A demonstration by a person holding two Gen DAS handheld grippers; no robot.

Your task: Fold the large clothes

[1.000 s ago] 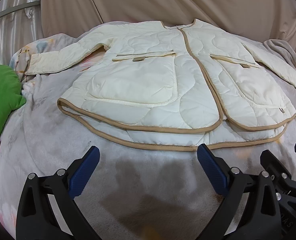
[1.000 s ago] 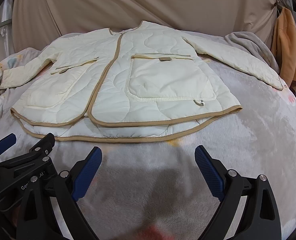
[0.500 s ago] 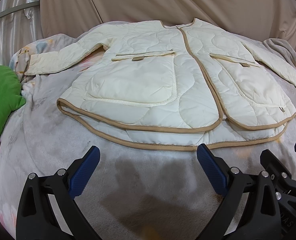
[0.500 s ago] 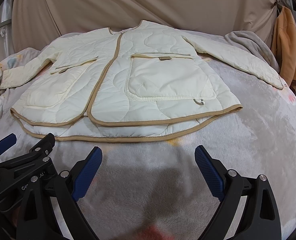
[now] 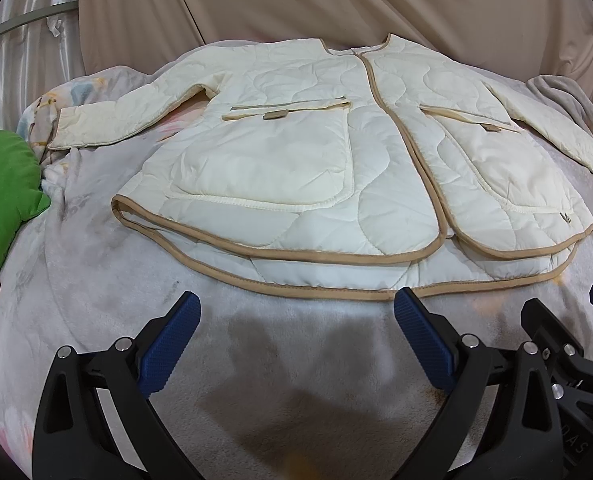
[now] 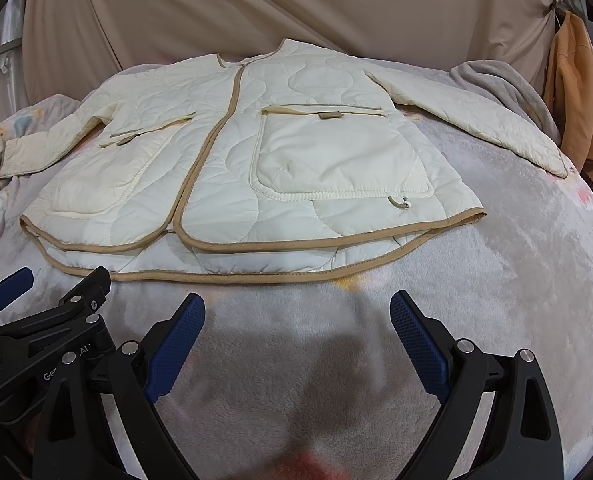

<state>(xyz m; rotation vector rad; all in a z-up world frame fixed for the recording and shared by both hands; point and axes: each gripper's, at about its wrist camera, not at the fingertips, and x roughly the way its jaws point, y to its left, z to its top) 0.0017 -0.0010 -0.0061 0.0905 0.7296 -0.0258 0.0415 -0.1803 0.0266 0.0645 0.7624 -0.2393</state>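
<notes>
left gripper (image 5: pixel 296 334) jaws spread wide, nothing between them, hovering over bare blanket just short of the hem. right gripper (image 6: pixel 296 334) same: jaws apart, empty, also just short of the hem. the two sit side by side, each visible at the edge of the other's view.

jacket (image 5: pixel 336 168) lies face up, fully spread on the blanket (image 5: pixel 256 360), front closed, both sleeves out to the sides. left sleeve (image 5: pixel 128 120) reaches toward the green cushion (image 5: pixel 4 192); right sleeve (image 6: pixel 476 120) ends near the grey throw (image 6: pixel 496 80).

progress: looks like zero folds made. laid out flat only. sleeves, sides and the hem-to-collar fold are all still to do, as i read it.

materials: cream quilted shell, wavy stitch lines, puffy and fairly stiff by the look, so folds will likely spring back. tan binding (image 6: pixel 256 276) runs round the hem and front edge. two big patch pockets with rounded corners. back hem hangs lower than the front. blanket is soft pale fleece, draped over a rounded surface.
</notes>
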